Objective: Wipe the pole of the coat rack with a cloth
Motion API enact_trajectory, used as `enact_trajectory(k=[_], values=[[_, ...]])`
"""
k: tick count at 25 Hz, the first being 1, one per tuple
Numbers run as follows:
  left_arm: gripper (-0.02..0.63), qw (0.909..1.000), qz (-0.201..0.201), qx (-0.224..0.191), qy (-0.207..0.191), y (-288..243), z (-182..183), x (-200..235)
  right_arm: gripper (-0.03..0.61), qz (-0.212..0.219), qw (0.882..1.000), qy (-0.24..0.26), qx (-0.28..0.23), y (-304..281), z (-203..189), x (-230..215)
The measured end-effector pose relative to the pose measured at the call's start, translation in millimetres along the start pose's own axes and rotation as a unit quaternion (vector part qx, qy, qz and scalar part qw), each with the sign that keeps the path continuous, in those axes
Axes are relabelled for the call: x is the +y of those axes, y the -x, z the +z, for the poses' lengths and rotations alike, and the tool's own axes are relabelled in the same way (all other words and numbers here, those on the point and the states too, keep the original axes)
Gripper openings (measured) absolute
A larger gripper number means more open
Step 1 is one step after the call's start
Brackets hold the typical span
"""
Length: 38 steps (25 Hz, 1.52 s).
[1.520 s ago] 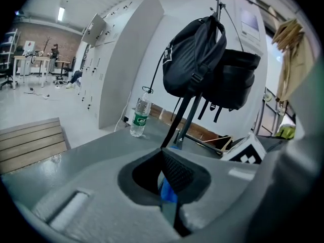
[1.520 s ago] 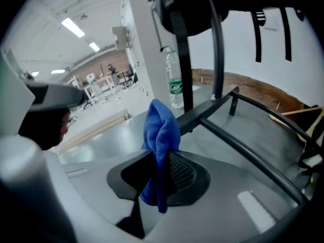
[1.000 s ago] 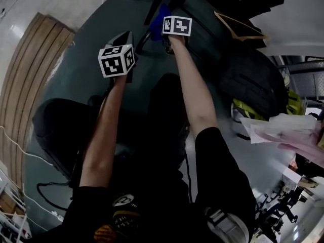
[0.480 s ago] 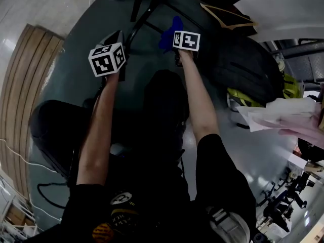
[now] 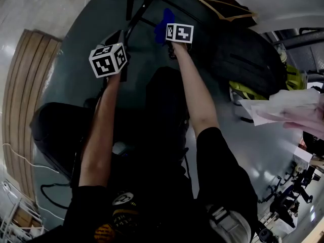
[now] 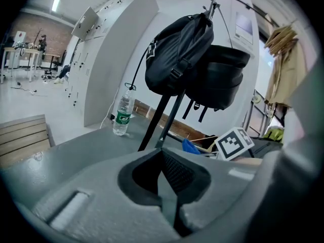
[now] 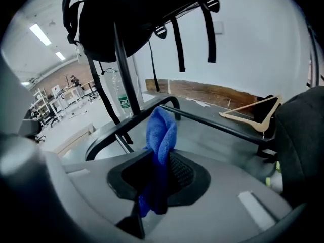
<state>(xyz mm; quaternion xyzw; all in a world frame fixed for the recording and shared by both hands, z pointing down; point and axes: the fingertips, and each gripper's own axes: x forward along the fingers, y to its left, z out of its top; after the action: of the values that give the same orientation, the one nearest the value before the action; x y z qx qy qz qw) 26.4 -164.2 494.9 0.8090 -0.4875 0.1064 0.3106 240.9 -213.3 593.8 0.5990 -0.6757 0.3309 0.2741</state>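
Head view: I hold my left gripper (image 5: 120, 37) and my right gripper (image 5: 171, 40) out over a dark grey round platform (image 5: 76, 44). A soft blue cloth (image 5: 161, 28) sticks out past the right gripper. It lies close to the thin black metal legs of the coat rack's base (image 5: 135, 20). A pale wooden coat hanger (image 5: 223, 9) lies further right on the platform.

Left gripper view: my left gripper (image 6: 169, 186) has its jaws pressed together with nothing between them. Beyond them the slanted black metal pole of the coat rack (image 6: 173, 116) rises well clear of the jaws. A black fabric backpack (image 6: 177, 54) hangs at its top. A clear plastic water bottle with a green label (image 6: 123, 116) stands on the platform to the left of the pole. The blue cloth (image 6: 190, 147) shows low, to the right of the pole.

Right gripper view: my right gripper (image 7: 152, 186) is clamped on the blue cloth (image 7: 161, 133), which stands up in a fold out of the jaws. The cloth sits low down by the base's curved bar (image 7: 109, 130), with the pole (image 7: 126, 85) just behind and to the left. I cannot tell whether it touches the metal. The hanger (image 7: 253, 113) lies to the right.
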Motion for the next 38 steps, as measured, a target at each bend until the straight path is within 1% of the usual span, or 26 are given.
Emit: enact_trajectory(k=[3,7,9,11,14,16,18,19,21,23,26,27,30,32,34,36,38], values=[[0.0,1.0,-0.002,-0.004,0.003,2.7,2.3,0.7,0.074,0.027,1.0,0.011,-0.001,-16.8,14.0,29.9],[0.0,0.9998,0.002,-0.019,0.002,8.8,9.6,8.7,0.074,0.072,0.997,0.008,-0.015,-38.9,34.1,69.8],[0.0,0.9997,0.004,-0.021,0.007,11.4,11.5,14.2,0.075,0.078,0.996,0.029,-0.01,-49.3,43.6,84.5],[0.0,0.9996,0.005,-0.017,0.021,12.2,10.9,19.5,0.077,0.074,0.996,0.047,-0.001,-57.4,52.6,89.4],[0.0,0.9989,0.009,-0.014,0.044,13.8,7.6,27.6,0.077,0.081,0.995,0.05,-0.003,-55.7,56.6,91.9],[0.0,0.9984,0.016,-0.017,0.051,15.7,8.7,33.9,0.075,0.108,0.992,0.066,-0.012,-46.3,52.2,107.3],[0.0,0.9978,0.023,-0.02,0.059,15.6,10.6,37.9,0.075,0.145,0.985,0.089,-0.01,-35.9,41.9,131.8],[0.0,0.9974,0.026,-0.02,0.065,14.8,9.9,37.9,0.075,0.155,0.982,0.106,-0.005,-31.7,33.7,143.9],[0.0,0.9969,0.027,-0.019,0.071,12.6,4.9,32.9,0.075,0.154,0.977,0.148,0.0,-24.7,15.2,163.4],[0.0,0.9975,0.023,-0.017,0.065,9.5,-0.5,23.8,0.075,0.161,0.97,0.184,0.003,-17.0,-2.6,182.3],[0.0,0.9984,0.028,-0.014,0.048,5.5,-5.3,14.8,0.075,0.193,0.956,0.219,0.004,-7.6,-25.1,207.2],[0.0,0.9985,0.032,-0.013,0.043,4.9,-6.1,13.2,0.075,0.196,0.956,0.218,0.001,-7.4,-30.0,207.7],[0.0,0.9988,0.035,-0.016,0.03,5.0,-3.8,7.0,0.075,0.21,0.961,0.179,-0.015,-8.7,-31.1,201.4],[0.0,0.999,0.035,-0.02,0.022,5.7,-1.5,4.9,0.074,0.222,0.963,0.151,-0.024,-10.1,-23.8,196.8],[0.0,0.9988,0.037,-0.022,0.022,7.7,0.0,8.4,0.075,0.222,0.966,0.13,-0.03,-15.3,-10.6,188.3],[0.0,0.9984,0.042,-0.026,0.027,10.4,2.1,15.3,0.08,0.203,0.972,0.111,-0.033,-24.0,7.3,172.4],[0.0,0.9983,0.042,-0.03,0.028,13.0,5.6,22.0,0.08,0.166,0.981,0.095,-0.031,-33.6,26.4,149.9]])
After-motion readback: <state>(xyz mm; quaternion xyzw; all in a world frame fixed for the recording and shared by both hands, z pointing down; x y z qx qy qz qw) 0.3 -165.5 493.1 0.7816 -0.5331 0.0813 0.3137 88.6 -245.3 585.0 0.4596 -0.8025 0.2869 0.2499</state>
